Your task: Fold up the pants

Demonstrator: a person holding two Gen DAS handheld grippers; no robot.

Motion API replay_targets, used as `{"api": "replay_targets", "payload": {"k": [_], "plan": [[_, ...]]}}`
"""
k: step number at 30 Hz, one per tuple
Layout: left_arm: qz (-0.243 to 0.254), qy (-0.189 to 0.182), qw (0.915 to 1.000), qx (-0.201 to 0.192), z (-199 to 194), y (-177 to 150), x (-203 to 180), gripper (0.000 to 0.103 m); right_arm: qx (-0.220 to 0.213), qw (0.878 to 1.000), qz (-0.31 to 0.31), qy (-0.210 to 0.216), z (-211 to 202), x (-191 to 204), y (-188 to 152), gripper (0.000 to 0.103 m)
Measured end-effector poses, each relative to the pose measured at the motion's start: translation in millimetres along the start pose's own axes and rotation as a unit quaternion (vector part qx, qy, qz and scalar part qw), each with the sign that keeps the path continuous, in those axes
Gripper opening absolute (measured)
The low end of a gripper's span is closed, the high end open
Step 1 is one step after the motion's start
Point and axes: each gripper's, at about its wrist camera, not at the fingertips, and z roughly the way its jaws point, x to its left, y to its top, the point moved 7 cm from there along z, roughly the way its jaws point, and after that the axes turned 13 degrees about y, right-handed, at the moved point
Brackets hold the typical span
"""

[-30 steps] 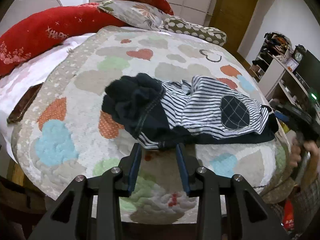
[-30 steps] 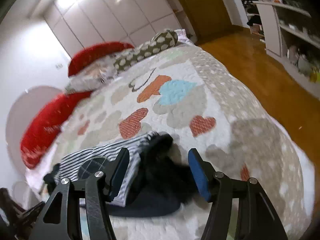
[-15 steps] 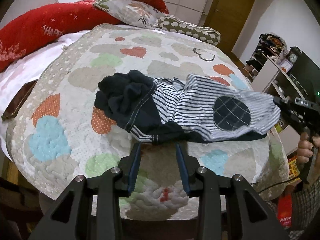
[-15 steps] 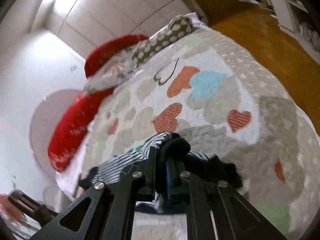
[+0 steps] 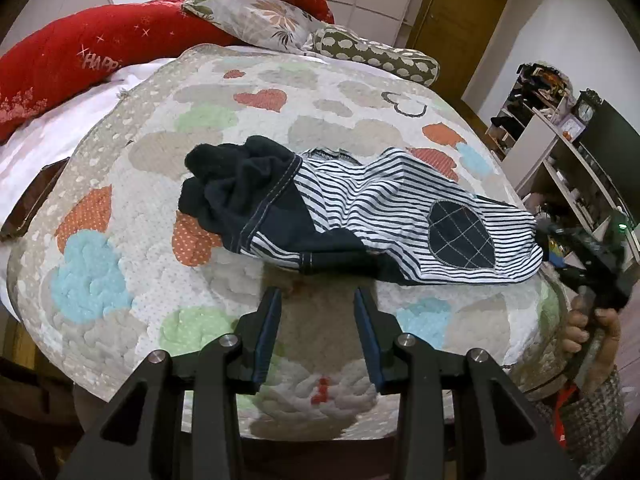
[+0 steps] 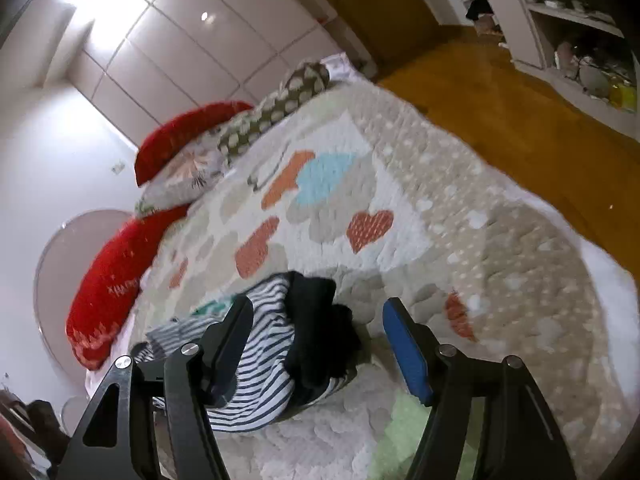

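The pants (image 5: 360, 216) are small, navy-and-white striped with a navy checked knee patch and a bunched navy end. They lie crumpled across the heart-patterned quilt (image 5: 120, 280). My left gripper (image 5: 316, 300) is open and empty, just short of the pants' near edge. My right gripper (image 6: 318, 320) is open, its jaws on either side of the dark cuff end of the pants (image 6: 312, 336); it also shows at the right in the left wrist view (image 5: 576, 248).
Red bolsters (image 5: 80, 64) and patterned pillows (image 5: 264, 20) line the head of the bed. The quilt's edge drops off close in front of me. Shelving (image 5: 560, 152) and wooden floor (image 6: 520, 100) lie beyond the bed's right side.
My right gripper had shut on the dark cuff end half a second ago and has now opened. The striped leg has been pulled out longer to the right. The left gripper stayed open.
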Motion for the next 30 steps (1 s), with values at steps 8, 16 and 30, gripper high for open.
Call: {"api": "replay_targets", "payload": {"k": [8, 16, 30], "plan": [[-0.042, 0.028, 0.9987, -0.011, -7, 9, 28, 0.038, 0.078, 0.997, -0.010, 0.015, 56, 7, -19, 0.016], [-0.096, 0.048, 0.9942, 0.000, 1, 13, 59, 0.044, 0.029, 0.996, -0.040, -0.068, 18, -13, 14, 0.015], [-0.055, -0.044, 0.9973, -0.020, 29, 95, -21, 0.045, -0.062, 0.983, -0.063, -0.160, -31, -7, 21, 0.045]]}}
